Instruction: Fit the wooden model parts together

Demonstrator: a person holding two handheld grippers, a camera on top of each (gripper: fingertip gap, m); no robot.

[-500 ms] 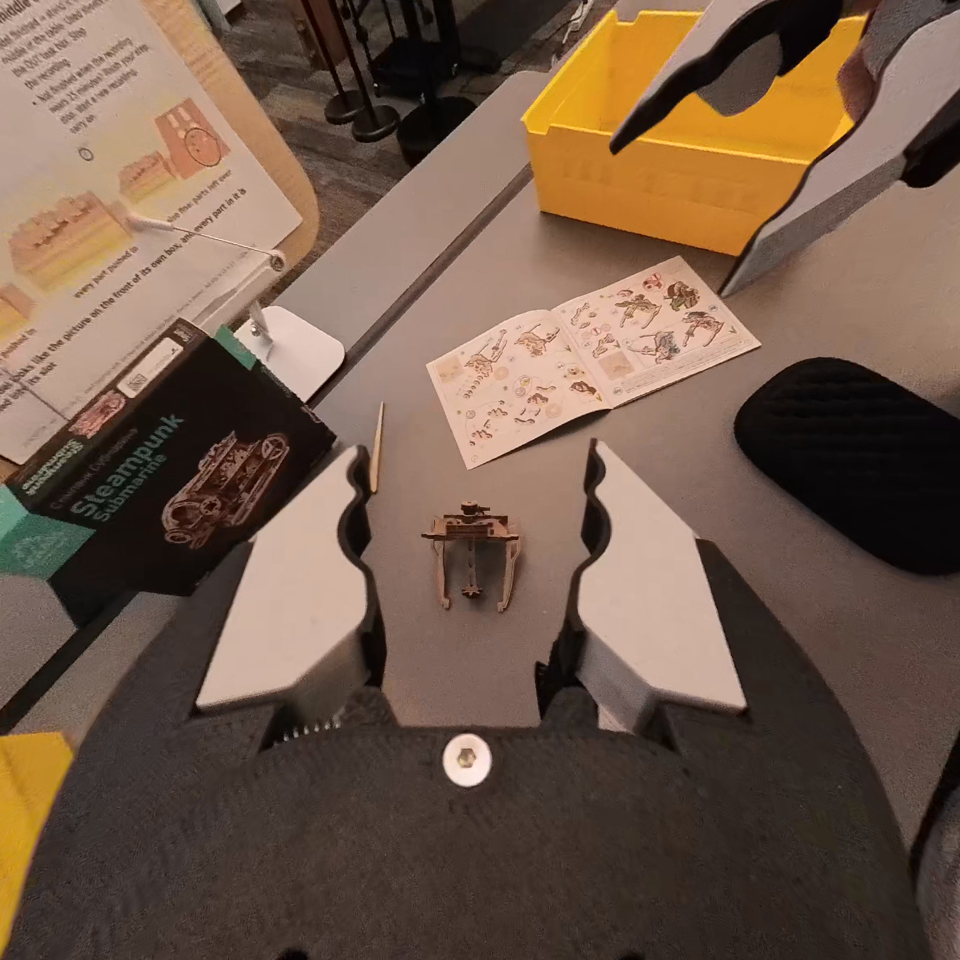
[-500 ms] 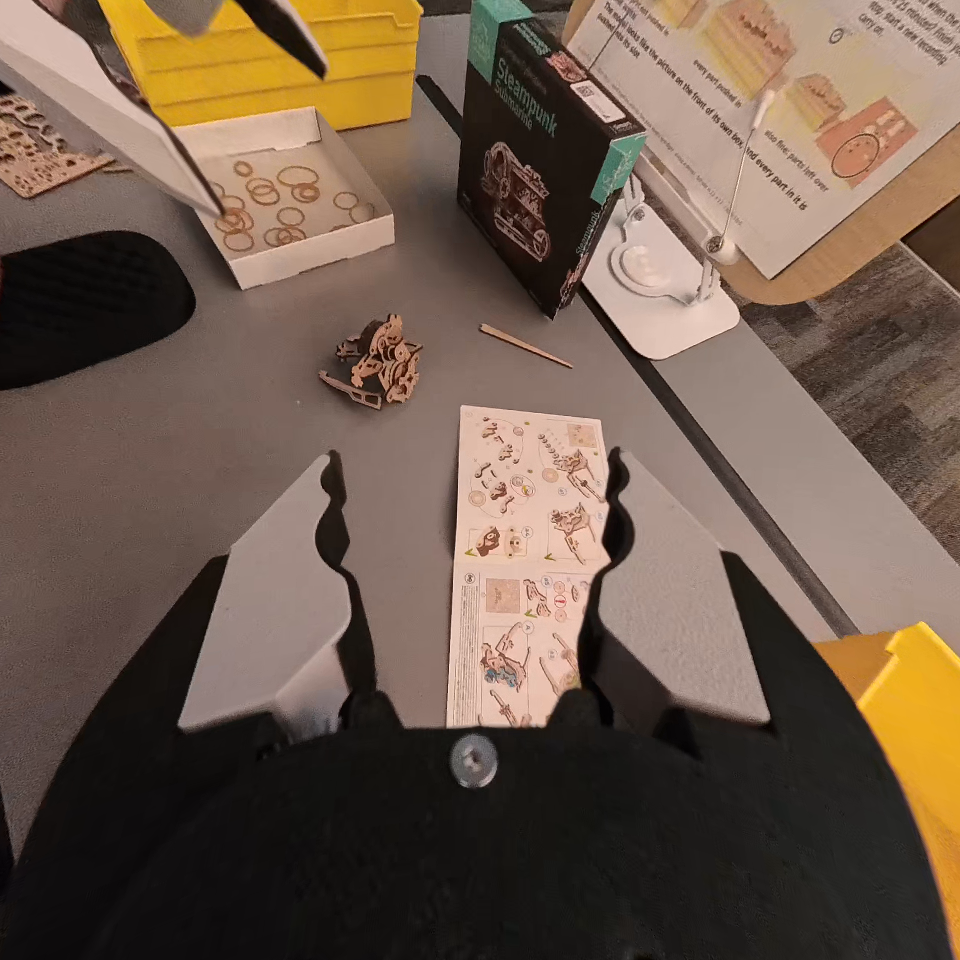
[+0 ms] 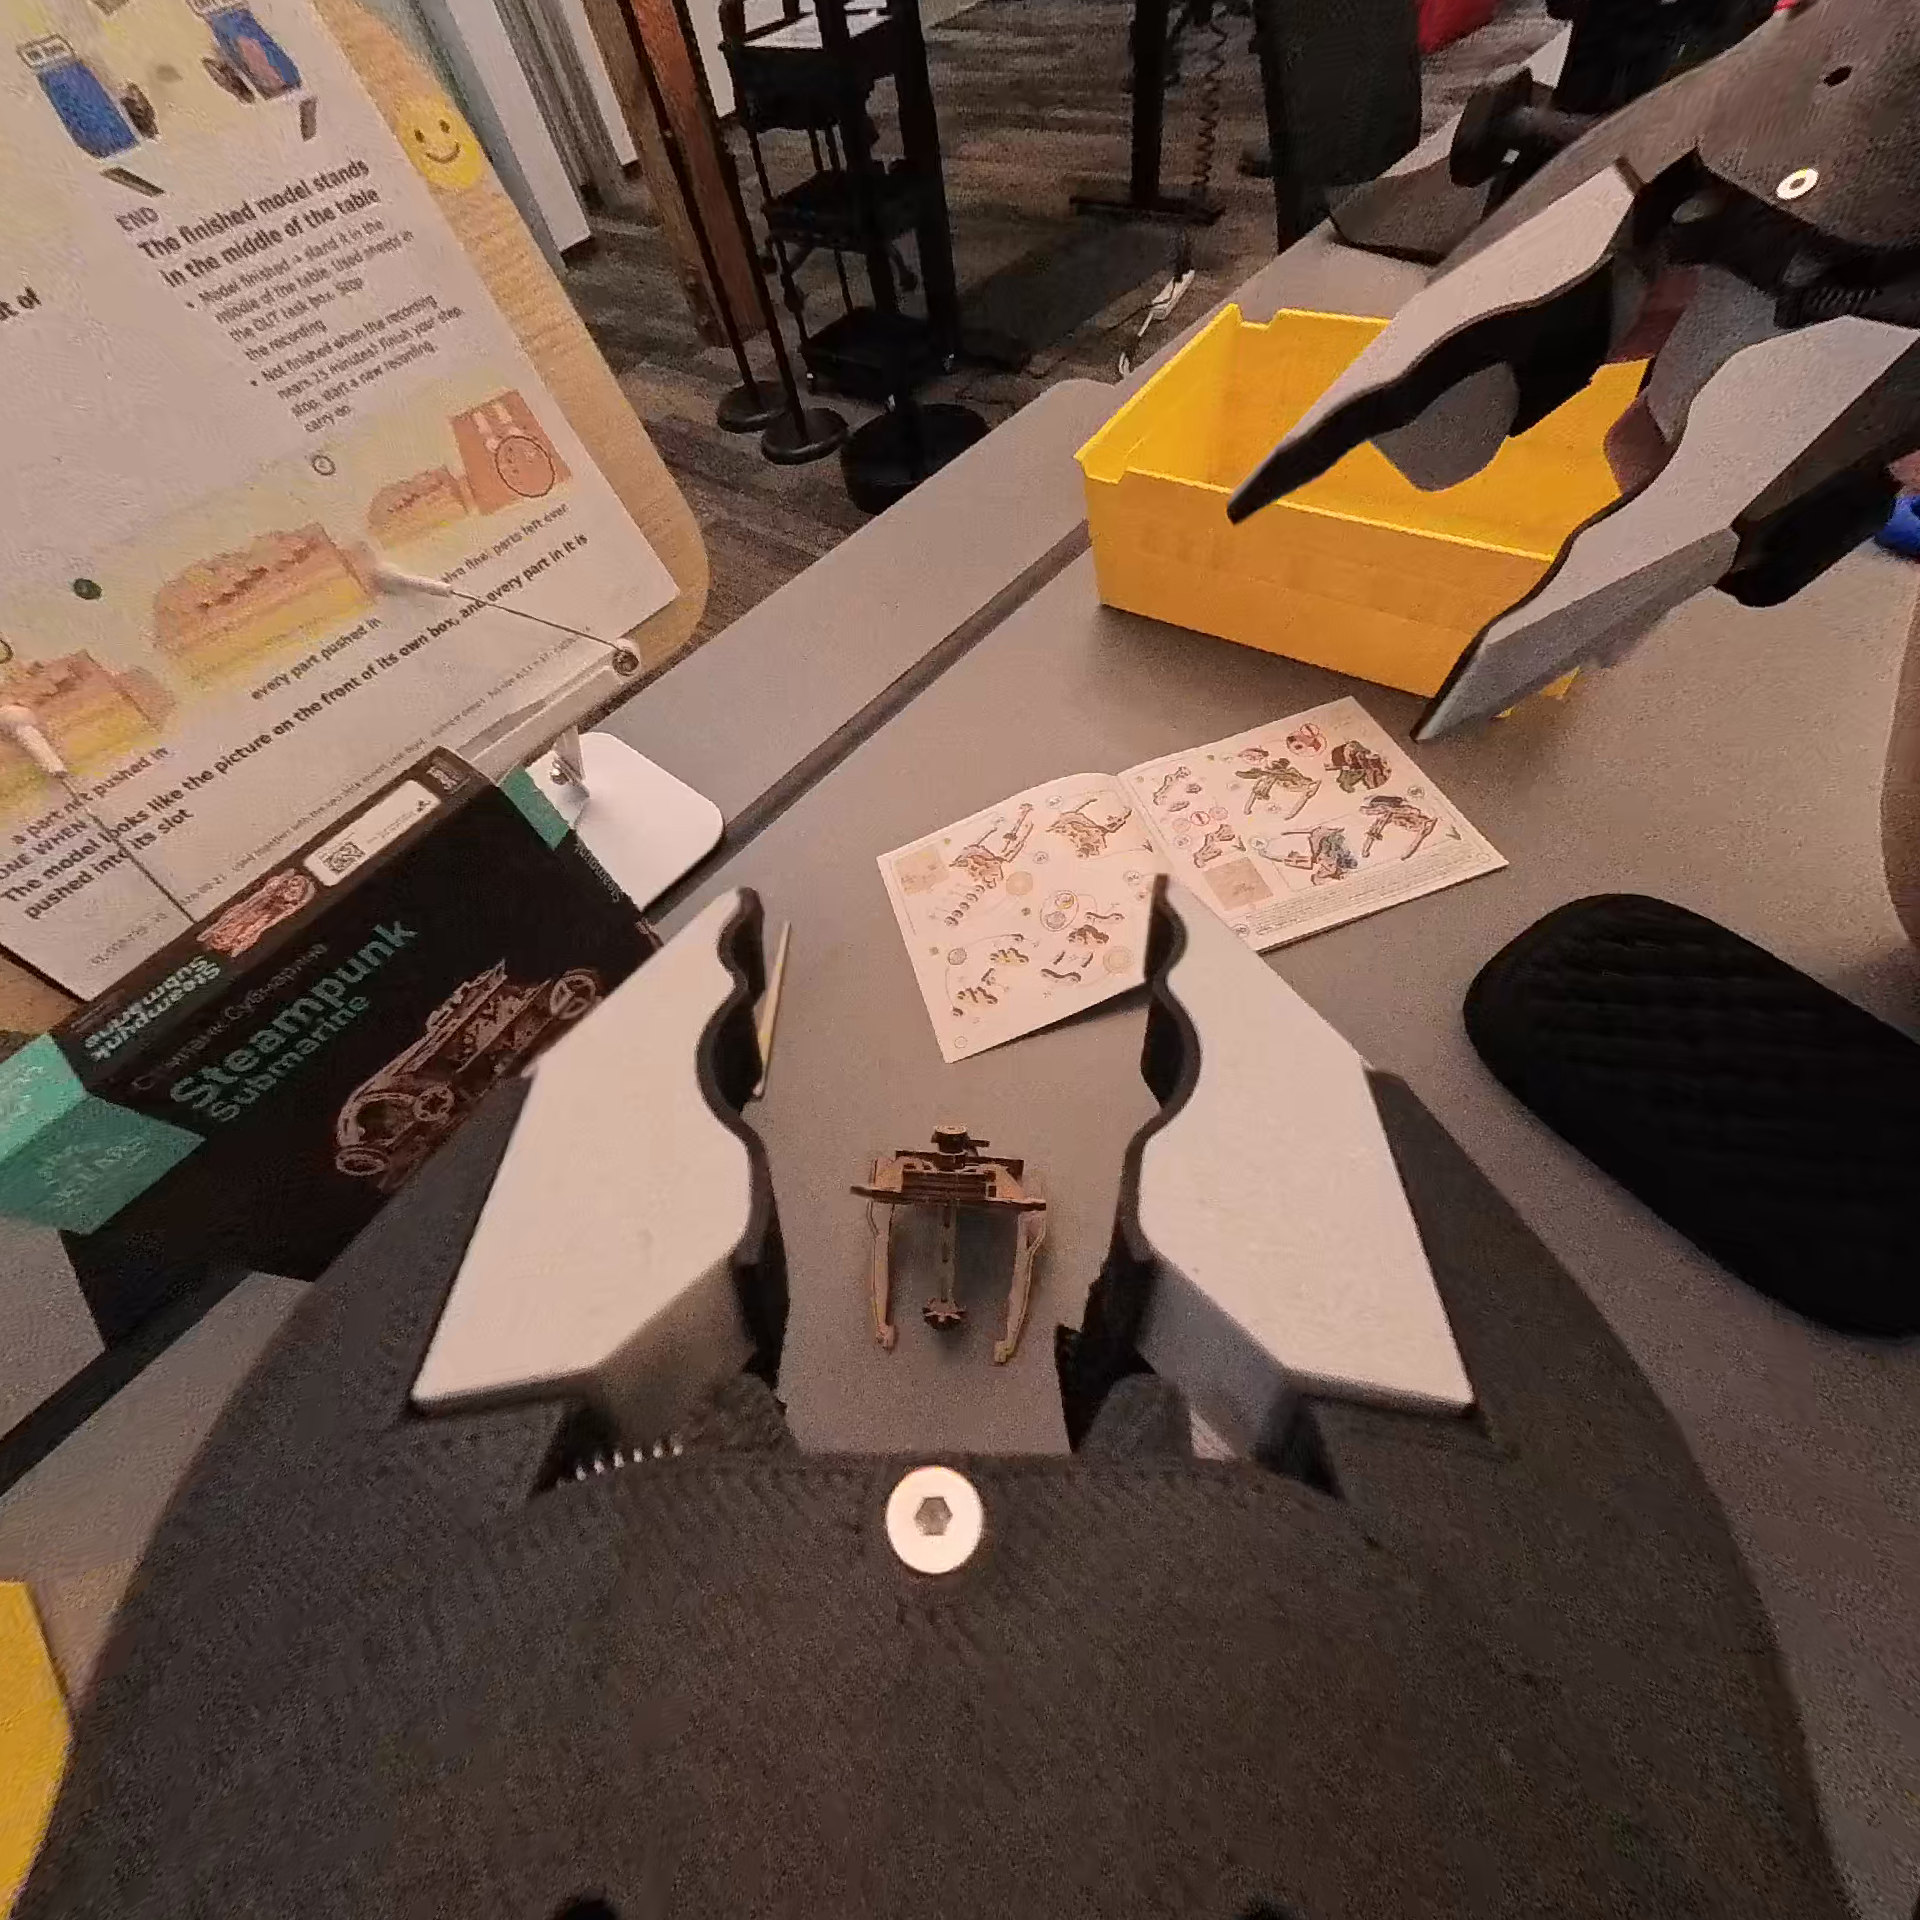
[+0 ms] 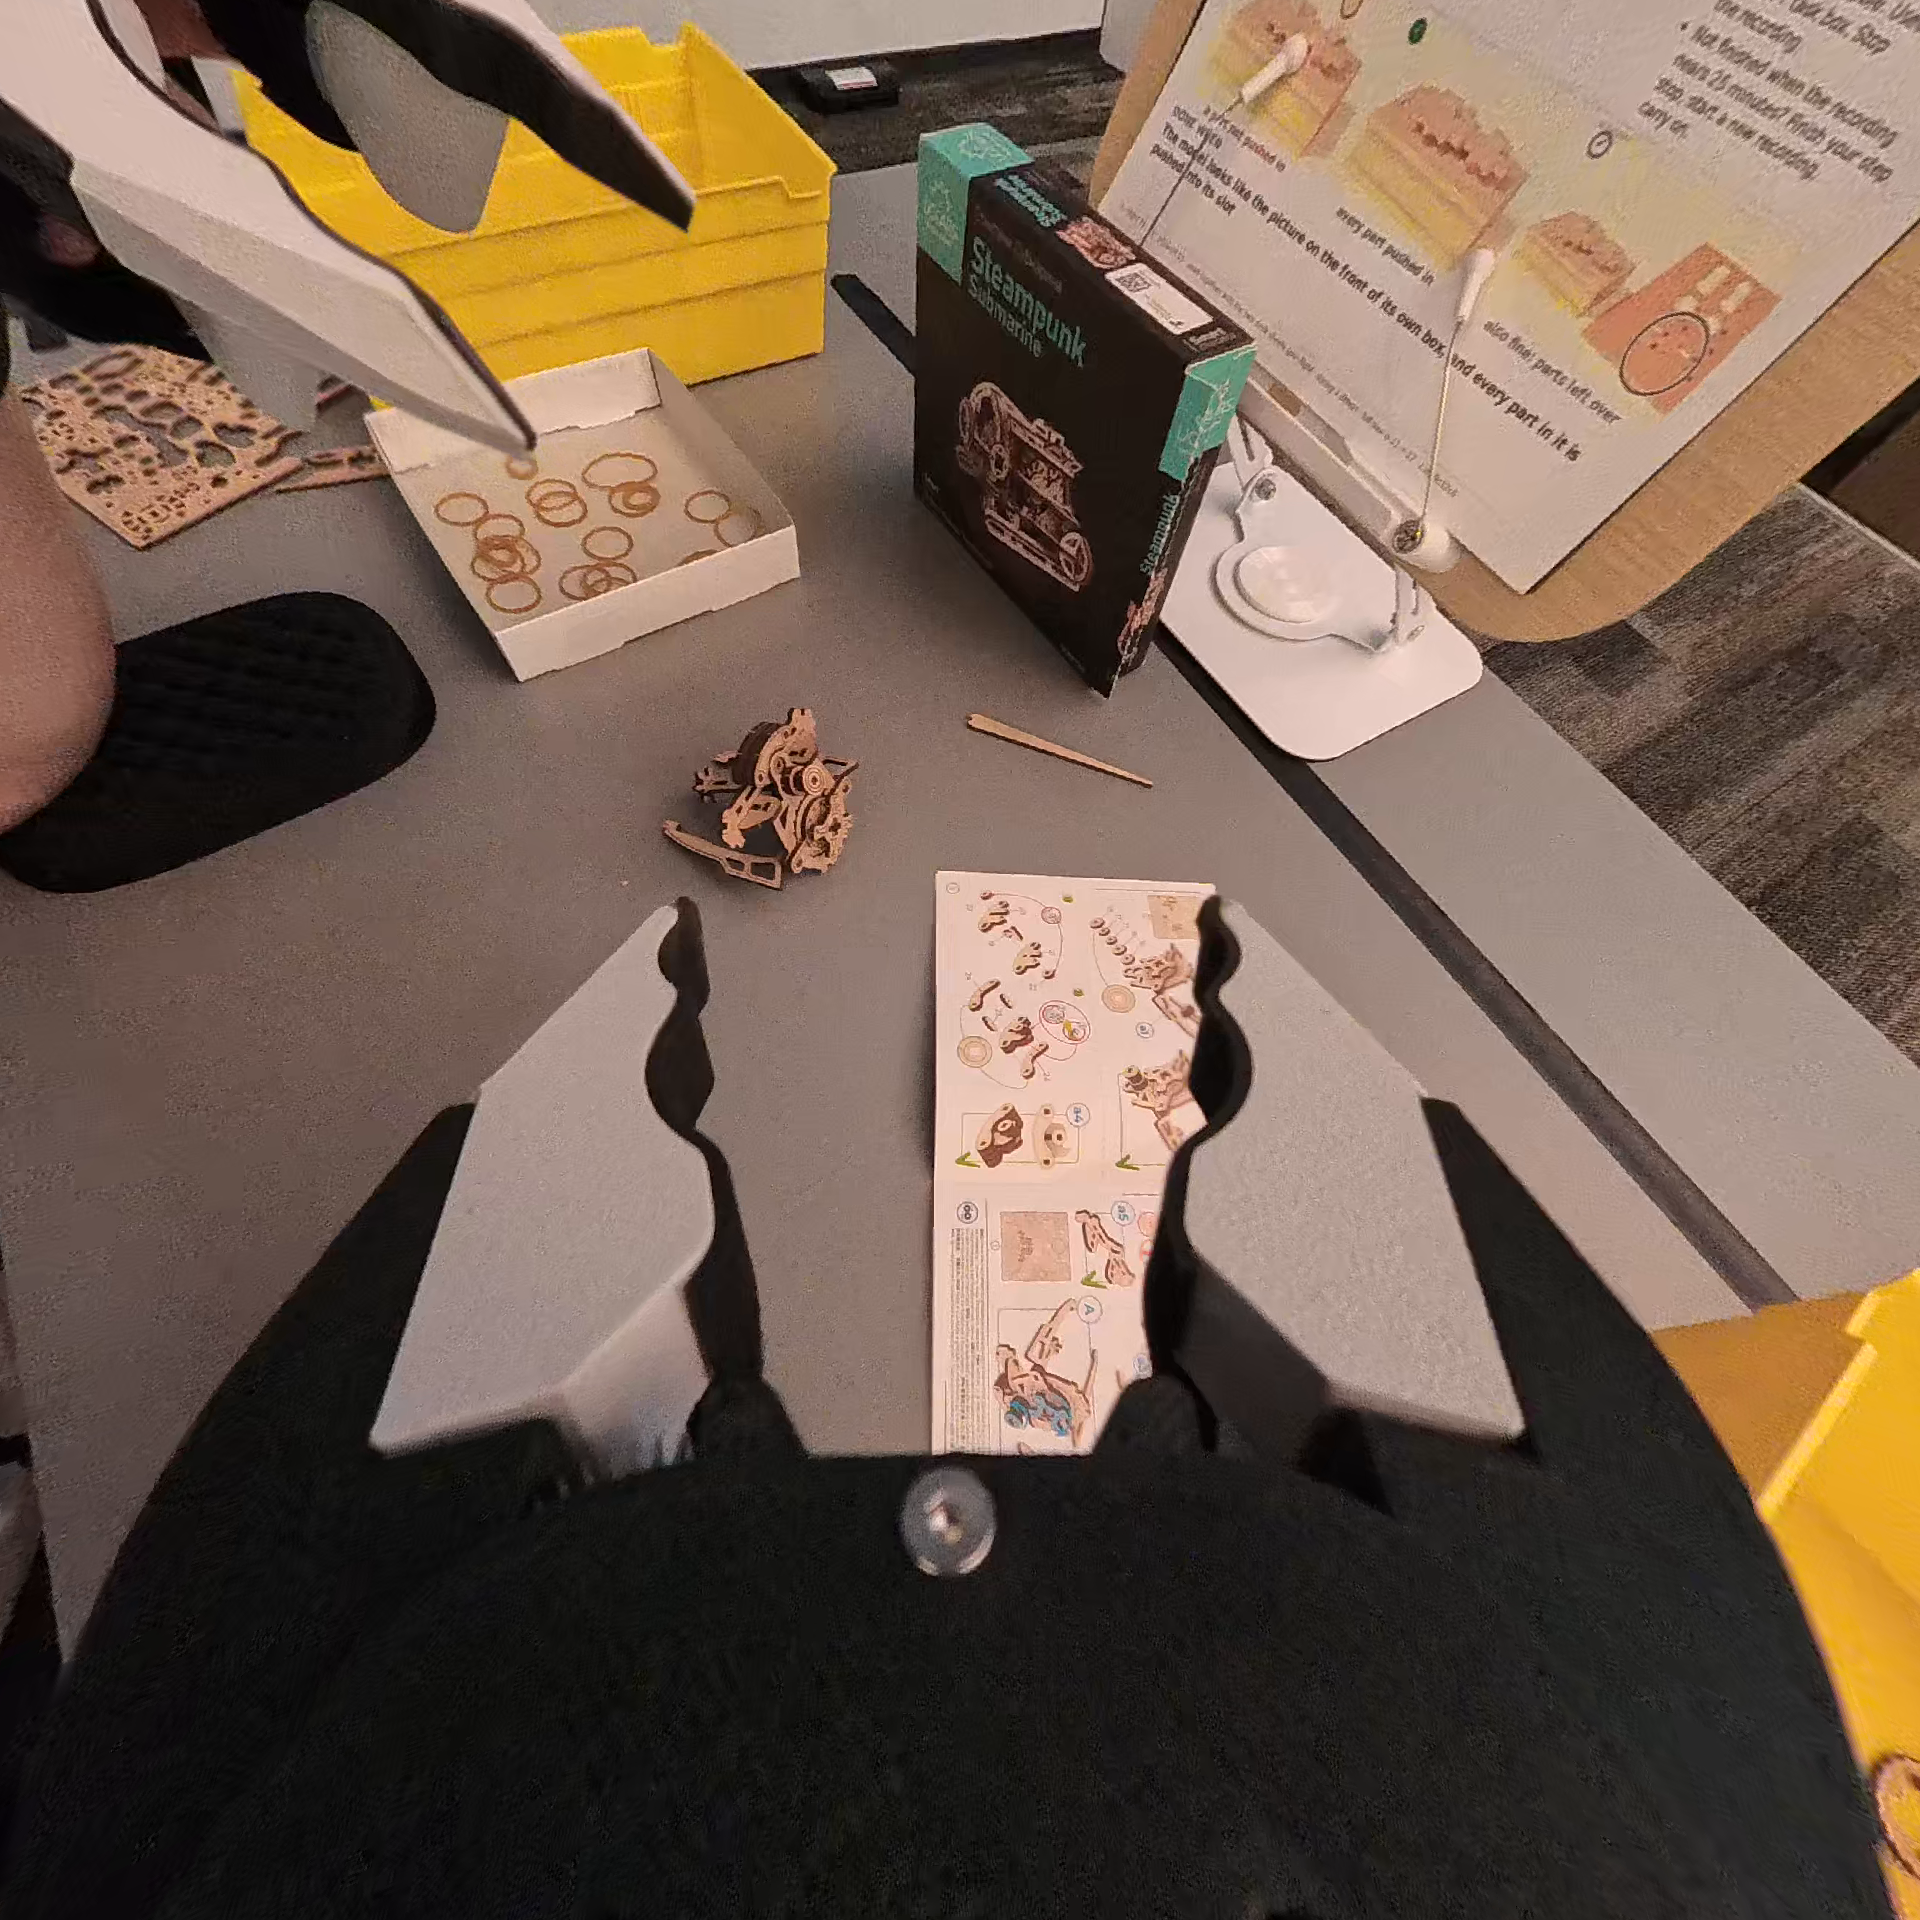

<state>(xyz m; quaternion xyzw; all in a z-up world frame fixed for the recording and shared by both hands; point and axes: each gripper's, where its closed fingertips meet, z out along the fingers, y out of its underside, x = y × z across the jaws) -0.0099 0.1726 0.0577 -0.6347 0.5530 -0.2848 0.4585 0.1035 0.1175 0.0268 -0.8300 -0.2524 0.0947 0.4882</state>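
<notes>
The left gripper (image 3: 951, 1039) has its jaws spread and empty. In the left wrist view the wooden model (image 3: 948, 1236) lies on the bench (image 3: 852, 1382) inside the gap between them, nearer their roots than their tips and clear of both inner faces. It lies roughly centred in the gap. Its long axis runs along the jaws: the flat crosspiece with a small knob points toward the tips, and two thin legs and a central shaft with a small gear trail back toward the gripper body.

The right gripper (image 4: 951, 925) is also spread and empty. In the right wrist view the model (image 4: 774, 795) lies ahead of its tips and off to the left, well apart from them. What sits between these jaws is only the booklet (image 4: 1049, 1091).

So the left gripper looks far the nearer, and already straddles the piece. I judge that closing would bring the jaws onto the thin legs, which look fragile. Whether the jaws are low enough to reach the piece cannot be told.

Beyond the left tips lies a toothpick (image 3: 772, 1003), just outside the left-hand jaw. Farther out stand the black kit box (image 3: 343, 1029) and a yellow bin (image 3: 1247, 561).
</notes>
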